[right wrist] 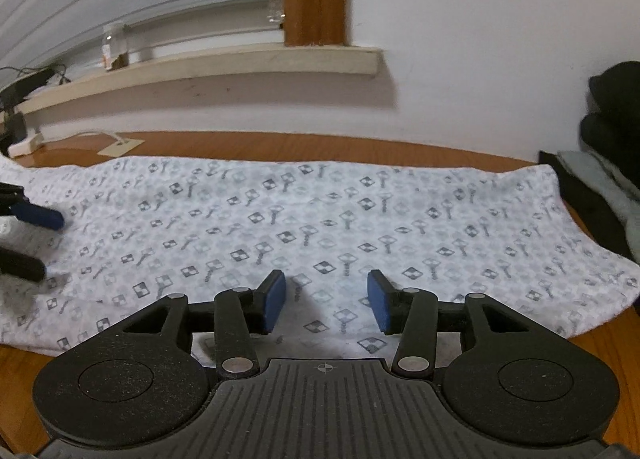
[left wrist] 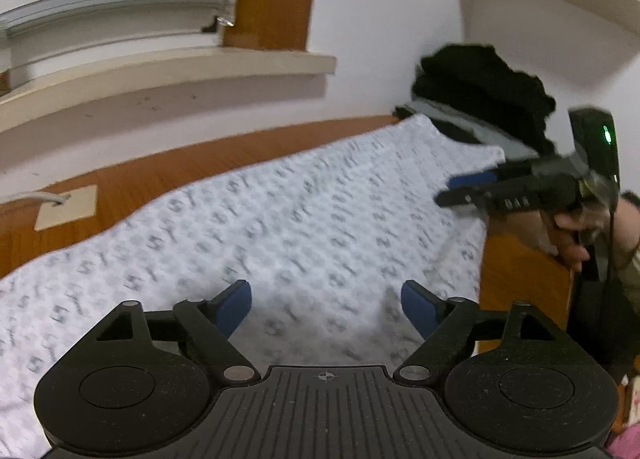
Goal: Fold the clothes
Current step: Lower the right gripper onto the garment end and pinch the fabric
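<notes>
A white garment (left wrist: 300, 219) printed with small grey marks lies spread flat on the wooden table (left wrist: 160, 171). My left gripper (left wrist: 326, 299) hovers over its near part, its blue pads wide apart with nothing between them. At the garment's right edge, a hand (left wrist: 572, 235) holds my right gripper (left wrist: 452, 191). In the right wrist view the garment (right wrist: 320, 211) stretches across the table (right wrist: 280, 143). There the right gripper (right wrist: 326, 295) stands open just above the cloth, gripping nothing. The left gripper (right wrist: 40, 241) shows at the left edge, open.
A pile of black and grey clothes (left wrist: 480, 91) (right wrist: 612, 119) sits at the table's back right against the wall. A white plate with a cable (left wrist: 66, 207) (right wrist: 120, 147) lies at the back left. A window sill (right wrist: 240, 63) runs behind. Pink cloth (left wrist: 628, 447) shows at the bottom right.
</notes>
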`<state>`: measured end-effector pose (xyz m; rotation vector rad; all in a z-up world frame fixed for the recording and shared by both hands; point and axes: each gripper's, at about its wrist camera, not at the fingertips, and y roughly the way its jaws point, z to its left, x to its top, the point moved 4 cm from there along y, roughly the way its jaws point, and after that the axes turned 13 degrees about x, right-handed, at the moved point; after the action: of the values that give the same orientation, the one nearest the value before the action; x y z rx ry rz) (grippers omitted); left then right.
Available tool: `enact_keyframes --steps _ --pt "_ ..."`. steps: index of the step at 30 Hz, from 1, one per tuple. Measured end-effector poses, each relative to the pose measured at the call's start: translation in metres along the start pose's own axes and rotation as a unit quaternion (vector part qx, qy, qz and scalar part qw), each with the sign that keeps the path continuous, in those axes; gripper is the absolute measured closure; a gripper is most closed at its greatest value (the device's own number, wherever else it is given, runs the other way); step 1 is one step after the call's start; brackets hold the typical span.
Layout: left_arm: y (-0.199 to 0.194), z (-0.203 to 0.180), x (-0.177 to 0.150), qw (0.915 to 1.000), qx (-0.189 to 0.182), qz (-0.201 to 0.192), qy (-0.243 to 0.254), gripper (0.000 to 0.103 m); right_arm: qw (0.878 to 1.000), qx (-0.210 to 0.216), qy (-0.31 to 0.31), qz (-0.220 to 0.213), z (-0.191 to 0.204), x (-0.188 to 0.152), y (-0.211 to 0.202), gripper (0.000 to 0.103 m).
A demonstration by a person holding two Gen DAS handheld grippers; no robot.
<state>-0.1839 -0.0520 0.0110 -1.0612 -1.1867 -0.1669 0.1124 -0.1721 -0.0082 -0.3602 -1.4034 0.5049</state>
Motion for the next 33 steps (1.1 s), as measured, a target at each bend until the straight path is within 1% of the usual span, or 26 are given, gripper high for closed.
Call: enact_keyframes --steps 1,3,5,8,13,16,17,19,21,23,25,27,28,29,31,33 --pt "-0.001 0.006 0.003 0.9999 0.004 -0.006 -0.009 0.000 1.000 -0.005 0.008 -0.011 -0.003 0.000 -0.005 0.058" --pt "-0.002 0.017 0.010 0.9995 0.003 -0.013 -0.028 0.000 0.999 -0.013 0.033 -0.033 -0.016 -0.002 -0.019 0.064" --pt "0.001 0.023 0.016 0.9994 0.004 -0.011 -0.033 0.000 0.997 -0.035 0.060 -0.046 -0.038 -0.006 -0.036 0.090" --pt "0.007 0.025 0.018 0.9995 0.012 -0.015 -0.026 0.000 0.991 -0.071 0.100 -0.062 -0.071 -0.011 -0.062 0.090" --pt "0.022 0.024 0.006 0.9994 0.008 0.005 -0.033 0.000 0.974 -0.132 0.166 -0.075 -0.122 -0.022 -0.093 0.087" --pt "0.025 0.024 0.005 0.9993 0.014 0.008 -0.034 0.000 0.967 -0.133 0.200 -0.085 -0.139 -0.028 -0.098 0.084" --pt "0.025 0.024 0.005 0.9993 0.016 0.008 -0.033 0.000 0.963 -0.132 0.215 -0.090 -0.144 -0.029 -0.097 0.079" --pt "0.026 0.023 0.005 0.9993 0.019 0.011 -0.030 0.000 0.955 -0.128 0.247 -0.105 -0.155 -0.029 -0.096 0.072" --pt "0.027 0.023 0.004 0.9992 0.022 0.014 -0.030 0.000 0.946 -0.120 0.275 -0.125 -0.167 -0.029 -0.095 0.072" --pt "0.026 0.023 0.004 0.9992 0.024 0.014 -0.030 0.000 0.939 -0.117 0.296 -0.130 -0.176 -0.029 -0.092 0.072" --pt "0.027 0.023 0.005 0.9991 0.025 0.014 -0.030 0.000 0.937 -0.128 0.302 -0.123 -0.182 -0.029 -0.088 0.073" --pt "0.028 0.022 0.005 0.9991 0.026 0.016 -0.029 0.000 0.937 -0.125 0.302 -0.124 -0.184 -0.027 -0.083 0.090" --pt "0.028 0.022 0.005 0.9991 0.026 0.016 -0.028 0.000 0.937 -0.124 0.298 -0.130 -0.182 -0.025 -0.083 0.094" --pt "0.027 0.022 0.005 0.9991 0.026 0.016 -0.028 0.000 0.938 -0.123 0.292 -0.138 -0.179 -0.022 -0.085 0.094" --pt "0.027 0.022 0.004 0.9991 0.027 0.016 -0.028 0.000 0.943 -0.116 0.278 -0.140 -0.172 -0.017 -0.084 0.094" --pt "0.027 0.022 0.004 0.9991 0.027 0.017 -0.029 0.000 0.949 -0.109 0.268 -0.127 -0.167 -0.015 -0.077 0.093"
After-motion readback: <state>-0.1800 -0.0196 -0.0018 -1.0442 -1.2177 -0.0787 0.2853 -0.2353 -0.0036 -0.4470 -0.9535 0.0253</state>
